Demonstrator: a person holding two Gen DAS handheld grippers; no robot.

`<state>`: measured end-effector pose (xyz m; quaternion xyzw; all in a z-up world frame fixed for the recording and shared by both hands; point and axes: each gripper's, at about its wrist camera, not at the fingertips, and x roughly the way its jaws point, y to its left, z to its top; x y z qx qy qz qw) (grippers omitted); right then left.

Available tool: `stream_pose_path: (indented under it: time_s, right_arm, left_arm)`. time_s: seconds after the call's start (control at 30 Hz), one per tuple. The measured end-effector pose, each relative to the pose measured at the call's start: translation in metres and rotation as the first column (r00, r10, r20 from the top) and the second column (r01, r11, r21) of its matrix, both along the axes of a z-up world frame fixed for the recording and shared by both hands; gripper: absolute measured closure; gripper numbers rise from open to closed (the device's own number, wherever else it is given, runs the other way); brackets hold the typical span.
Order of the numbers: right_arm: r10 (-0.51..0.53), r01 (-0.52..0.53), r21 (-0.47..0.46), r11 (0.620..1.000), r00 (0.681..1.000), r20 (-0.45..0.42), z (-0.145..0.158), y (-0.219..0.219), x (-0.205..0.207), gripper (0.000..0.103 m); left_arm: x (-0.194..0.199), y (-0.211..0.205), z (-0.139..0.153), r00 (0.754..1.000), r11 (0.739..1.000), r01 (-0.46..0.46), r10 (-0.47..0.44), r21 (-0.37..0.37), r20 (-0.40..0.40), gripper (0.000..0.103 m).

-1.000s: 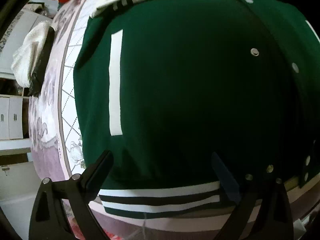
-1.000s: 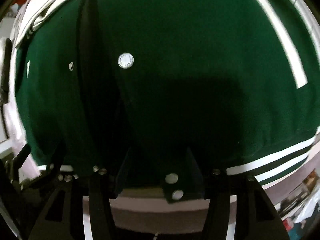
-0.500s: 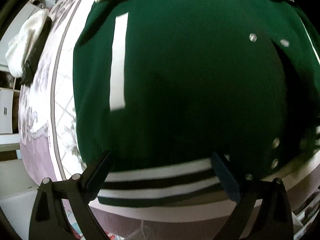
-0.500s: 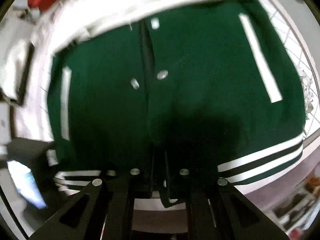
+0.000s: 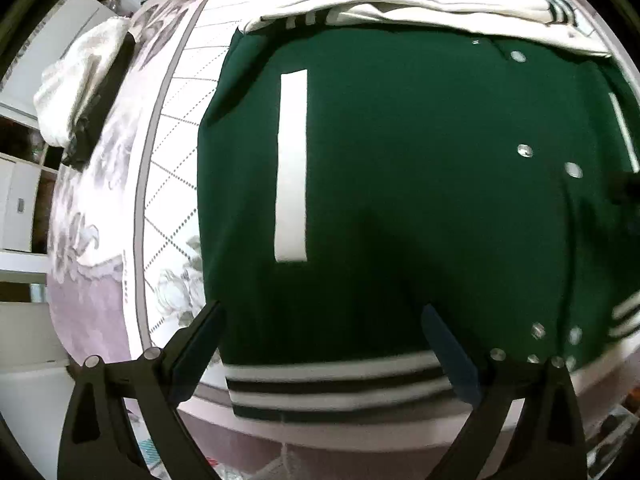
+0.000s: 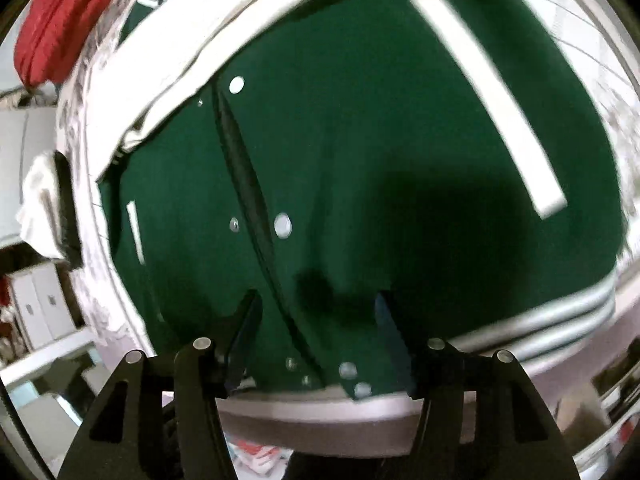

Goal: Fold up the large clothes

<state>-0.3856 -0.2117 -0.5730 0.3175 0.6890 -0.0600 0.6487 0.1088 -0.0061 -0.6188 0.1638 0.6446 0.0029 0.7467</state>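
in the left wrist view, at nine o'clock a white towel (image 5: 76, 92) hangs over a dark rail beside white cabinets (image 5: 20, 208). next comes the bed (image 5: 104, 208), its cover pale lilac with grey flowers and a white quilted panel. the green jacket (image 5: 420, 184) lies spread flat on it, filling the centre, a white pocket stripe (image 5: 291, 166) at its left, silver snaps toward three o'clock, the striped hem (image 5: 332, 384) at six o'clock and a white sleeve (image 5: 420, 4) across twelve o'clock. the left gripper (image 5: 326, 350) hovers over the hem, its fingers (image 5: 196, 352) wide apart with nothing between them.

in the right wrist view, a red garment (image 6: 60, 20) sits at ten o'clock. the jacket's snap placket (image 6: 244, 184) runs down the middle, a second white stripe (image 6: 488, 96) toward two o'clock. the right gripper (image 6: 316, 340) is at six o'clock; its fingers (image 6: 244, 336) have just been opening and stand apart, straddling the placket edge above the cloth, not pinching it.
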Motion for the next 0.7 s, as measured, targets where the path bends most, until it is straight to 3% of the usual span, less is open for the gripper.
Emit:
stream_pose_path:
  time_s: [0.07, 0.1, 0.13, 0.23, 0.33, 0.4, 0.47, 0.5, 0.63, 0.7]
  right_arm:
    - [0.089, -0.09, -0.031, 0.995, 0.996, -0.024, -0.022, 0.005, 0.007, 0.043]
    - [0.127, -0.131, -0.08, 0.988, 0.991, -0.053, -0.035, 0.018, 0.025, 0.048]
    - [0.146, -0.154, -0.13, 0.979, 0.987, -0.069, -0.046, 0.035, 0.03, 0.092]
    - [0.066, -0.074, -0.175, 0.982, 0.997, -0.047, -0.045, 0.046, 0.031, 0.095]
    - [0.01, 0.003, -0.14, 0.99, 0.995, 0.095, -0.007, 0.052, 0.027, 0.095]
    - [0.025, -0.008, -0.144, 0.99, 0.993, 0.119, -0.007, 0.056, 0.027, 0.093]
    - [0.08, -0.083, -0.145, 0.986, 0.996, -0.029, -0.04, 0.062, 0.029, 0.079]
    - [0.084, -0.091, -0.109, 0.99, 0.994, -0.072, -0.05, 0.059, 0.026, 0.079]
    - [0.045, -0.044, 0.03, 0.999, 0.999, -0.015, -0.016, 0.029, 0.013, 0.046]
    - [-0.006, 0.004, 0.059, 0.998, 1.0, 0.028, 0.012, 0.006, -0.002, 0.04]
  left_arm:
    - [0.005, 0.002, -0.01, 1.0, 1.0, 0.0, 0.0, 0.018, -0.013, 0.002]
    - [0.006, 0.006, -0.015, 1.0, 1.0, -0.001, 0.002, 0.024, -0.022, 0.002]
    - [0.007, 0.009, -0.021, 0.999, 1.0, -0.002, 0.003, 0.028, -0.037, 0.002]
    - [0.007, 0.016, -0.021, 0.999, 1.0, -0.003, 0.004, 0.019, -0.042, 0.002]
    - [0.004, 0.018, -0.022, 0.999, 1.0, 0.005, -0.004, 0.017, -0.042, 0.002]
    - [0.003, 0.014, -0.022, 0.999, 1.0, 0.009, -0.008, 0.012, -0.046, 0.002]
    - [0.003, 0.012, -0.019, 0.999, 1.0, 0.012, -0.011, 0.012, -0.051, 0.002]
    - [0.005, 0.012, -0.015, 0.999, 1.0, 0.01, -0.01, 0.009, -0.052, 0.002]
    - [0.01, 0.008, 0.013, 1.0, 0.999, -0.017, 0.017, -0.032, -0.016, 0.002]
    - [0.015, -0.002, 0.026, 1.0, 0.998, -0.023, 0.023, -0.055, 0.0, 0.002]
